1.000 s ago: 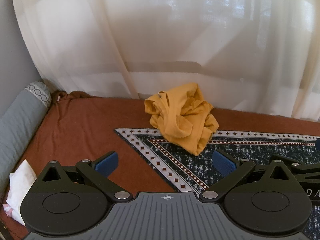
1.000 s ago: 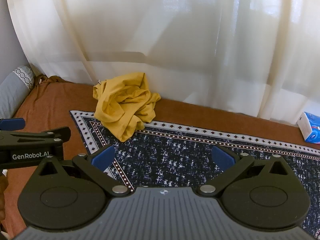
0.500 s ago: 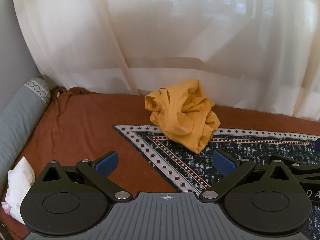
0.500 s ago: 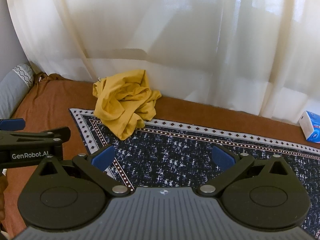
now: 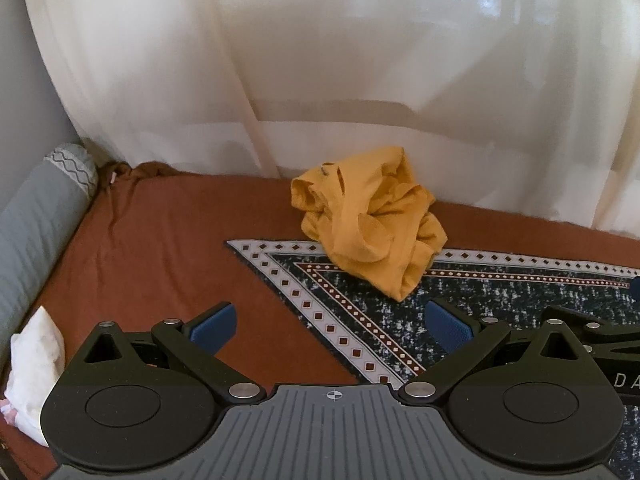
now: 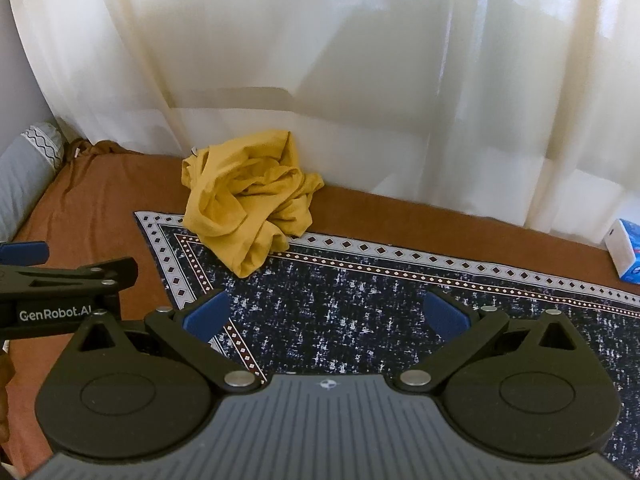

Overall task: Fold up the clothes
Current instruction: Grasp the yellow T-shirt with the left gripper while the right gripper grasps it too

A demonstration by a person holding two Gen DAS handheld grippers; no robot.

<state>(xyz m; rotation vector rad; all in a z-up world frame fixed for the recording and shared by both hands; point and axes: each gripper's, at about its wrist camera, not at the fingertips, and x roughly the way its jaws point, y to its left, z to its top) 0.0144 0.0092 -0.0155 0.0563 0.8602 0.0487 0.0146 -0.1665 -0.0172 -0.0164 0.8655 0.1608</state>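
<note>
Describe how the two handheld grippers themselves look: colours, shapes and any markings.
Both match. The left gripper and right gripper each have a grey ribbed body with a small crosshair mark, two round black discs at the sides, black linkage arms with silver rivets, and blue pads on the fingers. White "GenRobot.AI" lettering runs along the left gripper's side in the right wrist view. No cables or sleeves show.

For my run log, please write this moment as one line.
step: approach | left claw: open, empty | right claw: open, empty | yellow shirt: crumpled on rug corner
</note>
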